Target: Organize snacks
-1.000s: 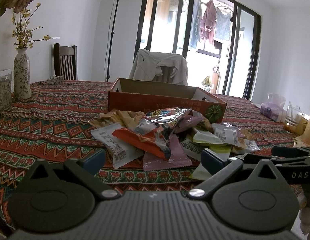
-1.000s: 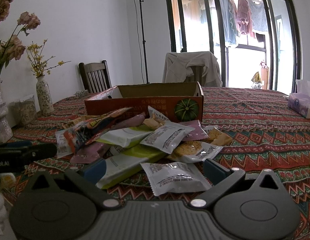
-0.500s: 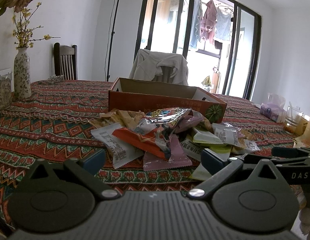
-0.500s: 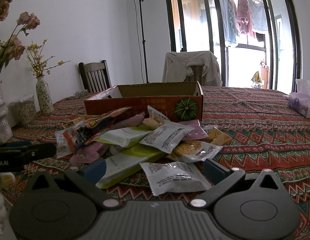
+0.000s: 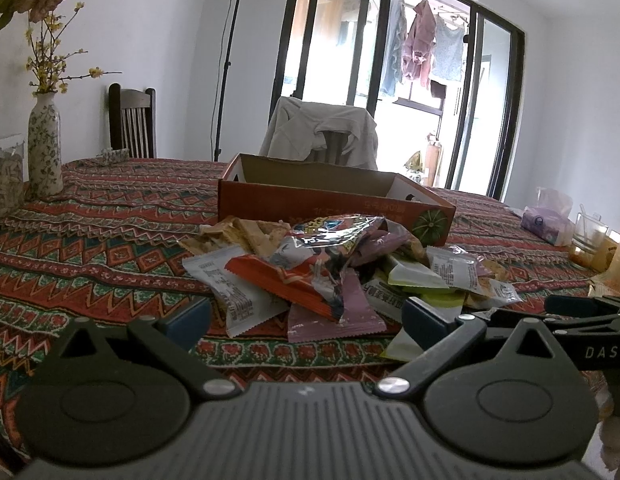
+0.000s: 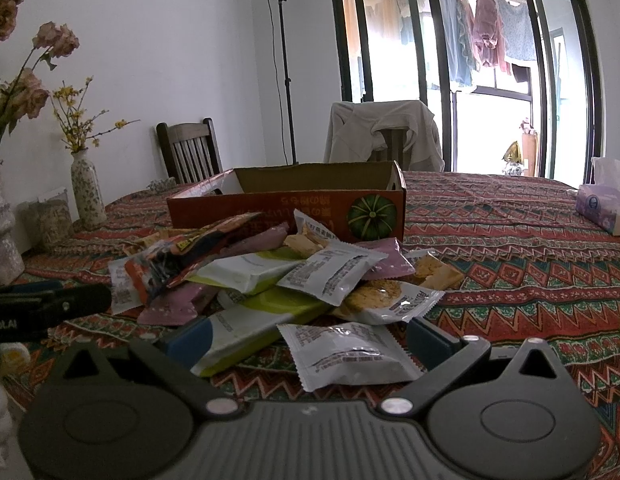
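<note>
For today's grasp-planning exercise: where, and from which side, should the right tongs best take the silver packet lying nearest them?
Probably by its near crimped edge, coming in low from the front. The silver packet lies flat on the tablecloth, apart from the heap, between the open right tongs. Its puffed middle looks slippery; the flat sealed seam offers a thin lip to pinch.

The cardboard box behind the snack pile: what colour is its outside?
The cardboard box is orange-red outside, with a green pumpkin picture on its front; clearest in the right wrist view.
</note>
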The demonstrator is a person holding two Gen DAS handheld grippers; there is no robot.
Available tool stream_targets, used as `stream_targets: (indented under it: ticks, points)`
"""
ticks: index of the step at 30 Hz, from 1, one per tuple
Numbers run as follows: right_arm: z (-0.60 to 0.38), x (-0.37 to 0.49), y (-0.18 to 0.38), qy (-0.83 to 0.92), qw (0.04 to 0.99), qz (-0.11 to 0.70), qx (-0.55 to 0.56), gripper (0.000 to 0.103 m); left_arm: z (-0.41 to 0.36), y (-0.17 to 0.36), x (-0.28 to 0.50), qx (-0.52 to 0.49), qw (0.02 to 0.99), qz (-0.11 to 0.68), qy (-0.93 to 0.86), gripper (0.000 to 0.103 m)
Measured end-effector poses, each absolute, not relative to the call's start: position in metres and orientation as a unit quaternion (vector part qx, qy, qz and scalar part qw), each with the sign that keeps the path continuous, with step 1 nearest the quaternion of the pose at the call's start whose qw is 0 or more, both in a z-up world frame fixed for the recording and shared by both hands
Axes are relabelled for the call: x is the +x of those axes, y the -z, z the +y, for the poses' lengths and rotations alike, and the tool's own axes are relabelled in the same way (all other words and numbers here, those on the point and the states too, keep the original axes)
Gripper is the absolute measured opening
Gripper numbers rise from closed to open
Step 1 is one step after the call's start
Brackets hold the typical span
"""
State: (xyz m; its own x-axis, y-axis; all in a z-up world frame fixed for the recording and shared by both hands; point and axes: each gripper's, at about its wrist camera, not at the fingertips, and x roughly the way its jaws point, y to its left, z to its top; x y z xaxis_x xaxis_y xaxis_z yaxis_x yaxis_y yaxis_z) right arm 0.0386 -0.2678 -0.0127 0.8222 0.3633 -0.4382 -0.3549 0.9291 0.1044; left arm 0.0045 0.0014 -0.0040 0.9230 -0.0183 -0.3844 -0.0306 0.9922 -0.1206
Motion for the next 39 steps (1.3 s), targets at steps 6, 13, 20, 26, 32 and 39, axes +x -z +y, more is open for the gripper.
stream_targets:
  ticks: [6, 13, 20, 26, 32, 39]
  points:
    - [-0.272, 0.043, 0.015, -0.184, 0.953, 0.24, -0.001, 0.103, 0.002, 0.006, 0.006, -0.064, 0.978, 0.199, -0.003, 0.103]
    - [-0.274, 0.061, 0.023, -0.182, 0.943, 0.277, -0.006, 0.082, 0.004, 0.008, 0.009, -0.066, 0.977, 0.203, -0.005, 0.103]
    - [-0.27, 0.075, 0.035, -0.188, 0.938, 0.289, -0.023, 0.072, 0.007, 0.009, 0.011, -0.071, 0.976, 0.208, -0.01, 0.103]
    - [-0.279, 0.079, 0.035, -0.176, 0.941, 0.288, -0.013, 0.035, 0.007, 0.012, 0.014, -0.072, 0.974, 0.214, -0.01, 0.103]
    - [-0.288, 0.072, 0.028, -0.178, 0.949, 0.261, 0.001, 0.017, 0.005, 0.015, 0.017, -0.071, 0.973, 0.22, -0.011, 0.103]
    - [-0.288, 0.058, 0.013, -0.194, 0.955, 0.222, 0.006, 0.016, 0.006, 0.013, 0.023, -0.07, 0.971, 0.226, -0.015, 0.103]
